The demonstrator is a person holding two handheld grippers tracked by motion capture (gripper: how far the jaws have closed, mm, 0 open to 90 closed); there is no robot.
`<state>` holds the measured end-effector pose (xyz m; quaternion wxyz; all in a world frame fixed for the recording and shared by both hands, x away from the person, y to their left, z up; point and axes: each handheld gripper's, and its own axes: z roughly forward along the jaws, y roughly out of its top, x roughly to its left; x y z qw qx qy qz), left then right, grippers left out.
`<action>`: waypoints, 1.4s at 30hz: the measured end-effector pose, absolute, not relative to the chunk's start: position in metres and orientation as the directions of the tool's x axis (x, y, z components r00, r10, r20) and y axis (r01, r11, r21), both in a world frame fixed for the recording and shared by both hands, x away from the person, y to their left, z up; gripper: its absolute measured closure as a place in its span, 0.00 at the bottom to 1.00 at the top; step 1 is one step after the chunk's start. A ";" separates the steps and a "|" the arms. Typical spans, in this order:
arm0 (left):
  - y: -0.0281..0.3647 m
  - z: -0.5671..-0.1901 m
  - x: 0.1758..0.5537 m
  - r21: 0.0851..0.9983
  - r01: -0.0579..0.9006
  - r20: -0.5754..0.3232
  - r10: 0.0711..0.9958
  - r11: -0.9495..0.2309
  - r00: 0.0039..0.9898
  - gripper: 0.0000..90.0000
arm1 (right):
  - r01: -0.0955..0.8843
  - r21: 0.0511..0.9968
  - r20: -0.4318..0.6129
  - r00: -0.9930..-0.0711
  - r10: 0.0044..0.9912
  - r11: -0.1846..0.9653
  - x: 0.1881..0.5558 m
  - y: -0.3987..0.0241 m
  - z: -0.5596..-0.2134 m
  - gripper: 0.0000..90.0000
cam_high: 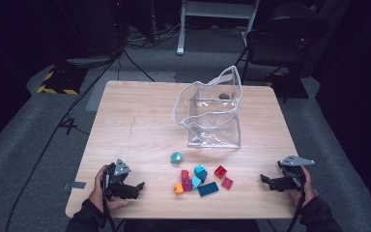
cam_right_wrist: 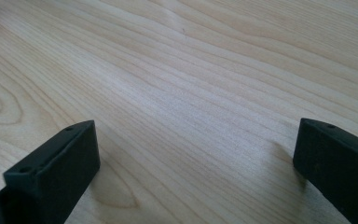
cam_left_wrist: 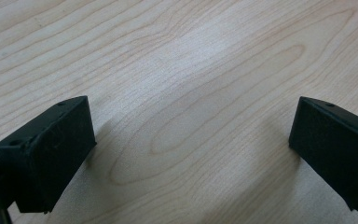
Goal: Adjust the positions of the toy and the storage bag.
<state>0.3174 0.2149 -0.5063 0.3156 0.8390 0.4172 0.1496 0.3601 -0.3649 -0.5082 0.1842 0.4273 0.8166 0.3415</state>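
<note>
The cluster of small coloured plastic bricks (cam_high: 200,180) lies just in front of the clear plastic bag (cam_high: 212,113), between the empty, spread left tongs (cam_high: 136,187) and right tongs (cam_high: 265,181), slightly nearer the right.

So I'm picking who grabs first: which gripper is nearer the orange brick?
Left. The left gripper sits just left of the orange brick; the right gripper is far off to its right.

Bare table (cam_high: 130,121) lies open between the left gripper (cam_high: 134,187) and the bricks (cam_high: 200,179); likewise between these and the right gripper (cam_high: 266,181). Behind the bricks, a clear bag (cam_high: 212,113) blocks the far centre.
</note>
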 end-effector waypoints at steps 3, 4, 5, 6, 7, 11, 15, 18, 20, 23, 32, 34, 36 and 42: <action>0.215 -0.507 0.318 0.657 0.598 -0.013 0.786 -0.460 0.619 0.00 | 0.573 0.715 -0.008 -0.566 0.825 0.400 0.360 -0.365 -0.508 0.01; 0.216 -0.507 0.319 0.656 0.596 -0.012 0.783 -0.463 0.622 0.00 | 0.573 0.715 -0.009 -0.564 0.826 0.400 0.360 -0.365 -0.508 0.01; 0.216 -0.506 0.320 0.655 0.597 -0.011 0.785 -0.462 0.619 0.00 | 0.575 0.715 -0.008 -0.562 0.827 0.398 0.360 -0.364 -0.508 0.01; 0.216 -0.506 0.320 0.656 0.597 -0.010 0.785 -0.462 0.619 0.00 | 0.575 0.715 -0.008 -0.562 0.827 0.398 0.360 -0.365 -0.508 0.01; 0.216 -0.507 0.319 0.657 0.601 -0.017 0.789 -0.455 0.615 0.00 | 0.575 0.715 -0.008 -0.562 0.827 0.398 0.360 -0.365 -0.508 0.01; 0.217 -0.507 0.316 0.657 0.611 -0.022 0.800 -0.441 0.600 0.00 | 0.574 0.714 -0.008 -0.564 0.826 0.400 0.360 -0.365 -0.508 0.01; 0.218 -0.507 0.317 0.657 0.606 -0.014 0.797 -0.448 0.604 0.00 | 0.566 0.715 -0.009 -0.581 0.814 0.411 0.359 -0.365 -0.508 0.01; 0.218 -0.507 0.317 0.658 0.606 -0.015 0.796 -0.447 0.605 0.00 | 0.556 0.714 -0.011 -0.599 0.800 0.426 0.358 -0.364 -0.508 0.01; 0.218 -0.507 0.317 0.657 0.606 -0.014 0.796 -0.449 0.606 0.00 | 0.551 0.714 -0.012 -0.607 0.794 0.432 0.358 -0.364 -0.508 0.01; 0.218 -0.507 0.317 0.658 0.605 -0.015 0.795 -0.449 0.606 0.00 | 0.543 0.713 -0.012 -0.624 0.782 0.444 0.357 -0.363 -0.508 0.01; 0.218 -0.507 0.317 0.656 0.608 -0.018 0.797 -0.446 0.604 0.00 | 0.501 0.722 -0.049 -0.652 0.757 0.477 0.351 -0.362 -0.506 0.04; 0.218 -0.506 0.317 0.656 0.607 -0.015 0.796 -0.449 0.606 0.00 | 0.522 0.715 -0.034 -0.637 0.770 0.464 0.351 -0.360 -0.506 0.06; 0.218 -0.506 0.317 0.656 0.606 -0.014 0.795 -0.450 0.606 0.00 | 0.493 0.721 -0.054 -0.662 0.748 0.488 0.347 -0.355 -0.504 0.15; 0.218 -0.507 0.317 0.656 0.608 -0.017 0.796 -0.447 0.604 0.00 | 0.456 0.725 -0.047 -0.714 0.699 0.515 0.339 -0.333 -0.503 0.21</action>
